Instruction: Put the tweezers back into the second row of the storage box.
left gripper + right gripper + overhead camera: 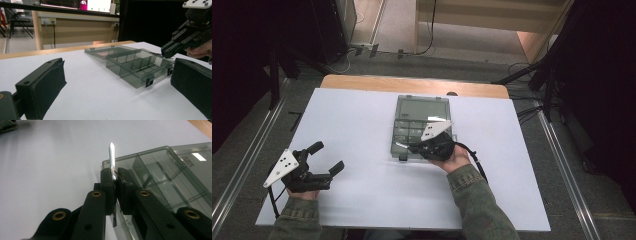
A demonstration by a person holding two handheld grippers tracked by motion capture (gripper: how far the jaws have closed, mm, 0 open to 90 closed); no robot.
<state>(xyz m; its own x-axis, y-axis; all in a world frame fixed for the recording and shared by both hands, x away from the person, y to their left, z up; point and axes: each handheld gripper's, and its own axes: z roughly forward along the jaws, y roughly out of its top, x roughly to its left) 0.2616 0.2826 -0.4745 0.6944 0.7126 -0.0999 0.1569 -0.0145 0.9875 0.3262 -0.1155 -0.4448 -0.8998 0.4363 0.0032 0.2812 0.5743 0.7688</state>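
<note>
**Right tongs pinch a thin metal piece at the box's near edge**

The right tongs (414,148) sit at about 5 o'clock from the centre of the white surface (362,125), the hand (455,159) under them with the forearm running in from 5 o'clock and the jaws aimed toward 9 o'clock. They are closed on a slim silver metal piece (112,160). In the right gripper view its long axis runs straight out from between the pads, pointed tip toward 12 o'clock, shaft upright in that picture. It hangs just beside the near corner of the smoky clear compartment box (418,127), whose lid lies folded back toward 12 o'clock.

The left tongs (328,157) rest at 8 o'clock on the surface, jaws spread wide with nothing between them, pointing toward 2 o'clock, well apart from the box.
</note>
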